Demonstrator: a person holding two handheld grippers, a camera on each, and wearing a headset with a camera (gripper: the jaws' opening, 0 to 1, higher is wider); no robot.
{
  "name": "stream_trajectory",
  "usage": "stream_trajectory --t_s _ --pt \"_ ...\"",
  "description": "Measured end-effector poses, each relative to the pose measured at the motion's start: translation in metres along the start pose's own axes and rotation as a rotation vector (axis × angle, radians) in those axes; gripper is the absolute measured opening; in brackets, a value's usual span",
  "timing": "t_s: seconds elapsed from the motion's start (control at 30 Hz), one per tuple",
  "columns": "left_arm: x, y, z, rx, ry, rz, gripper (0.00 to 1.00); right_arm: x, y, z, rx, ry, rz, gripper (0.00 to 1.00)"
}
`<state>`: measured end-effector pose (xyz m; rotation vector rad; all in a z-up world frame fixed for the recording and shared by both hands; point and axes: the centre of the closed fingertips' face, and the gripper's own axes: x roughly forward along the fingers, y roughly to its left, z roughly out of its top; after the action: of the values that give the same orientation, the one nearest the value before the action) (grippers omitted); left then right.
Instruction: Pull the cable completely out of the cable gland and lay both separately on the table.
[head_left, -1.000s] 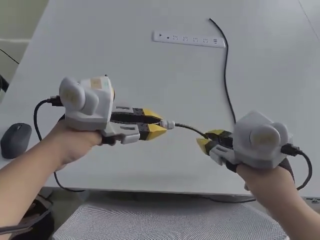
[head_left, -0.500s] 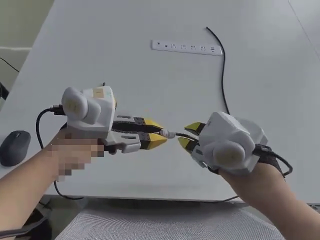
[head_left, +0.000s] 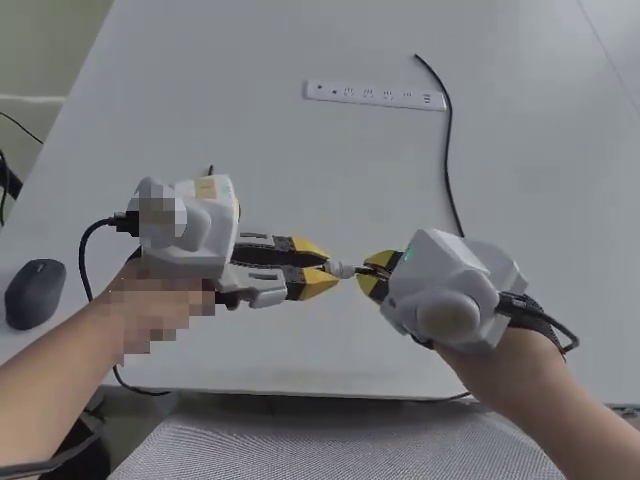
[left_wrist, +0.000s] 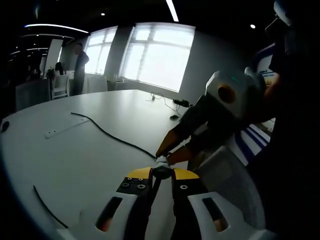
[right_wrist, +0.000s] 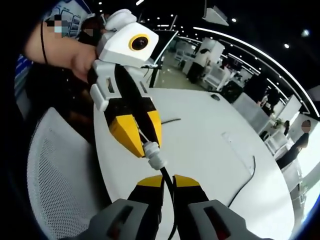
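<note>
Clamping the white cable gland (right_wrist: 153, 153) between its yellow jaw tips, the left gripper (left_wrist: 161, 176) points straight at the right gripper (right_wrist: 168, 183), and the two sets of tips nearly meet. The right gripper's jaws are drawn together on the thin black cable (right_wrist: 164, 175), gripping it just behind the point where it leaves the gland. The cable sits in the gland, so only a very short stretch shows between the two grippers. Both are held in the air above the near edge of the white table (head_left: 250, 150), each in one of the person's hands. Beyond the grippers, well apart from them, a white power strip (head_left: 375, 95) lies flat on the table. Its black lead (head_left: 447, 150) curves back towards the right gripper's side. To the outer side of the left gripper, a grey mouse (head_left: 33, 290) rests near the table edge. Beneath the grippers, in front of the table, is a grey mesh surface (head_left: 330, 440).
</note>
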<state>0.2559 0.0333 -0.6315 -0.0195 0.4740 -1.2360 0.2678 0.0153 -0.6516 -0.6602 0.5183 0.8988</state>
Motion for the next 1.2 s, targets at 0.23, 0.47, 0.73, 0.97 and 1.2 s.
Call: stream_trajectory --t_s 0.23,0.47,0.73,0.97,1.2 --pt "-0.001 0.002 0.003 0.001 -0.007 0.007 0.15 0.000 -0.006 -0.005 0.052 0.000 -0.021 0.00" --pt "-0.002 0.001 0.003 0.003 -0.010 0.011 0.15 -0.001 -0.015 -0.024 0.157 0.016 -0.033 0.00" --pt "-0.001 -0.002 0.001 0.004 -0.001 0.013 0.15 0.000 -0.023 -0.057 0.370 0.017 -0.056 0.00" --pt "-0.001 -0.002 0.001 0.005 0.003 0.018 0.15 0.005 -0.026 -0.084 0.566 0.027 -0.061 0.00" --pt "0.001 -0.002 -0.002 0.001 0.017 0.021 0.15 0.011 -0.025 -0.103 0.697 0.058 -0.083 0.00"
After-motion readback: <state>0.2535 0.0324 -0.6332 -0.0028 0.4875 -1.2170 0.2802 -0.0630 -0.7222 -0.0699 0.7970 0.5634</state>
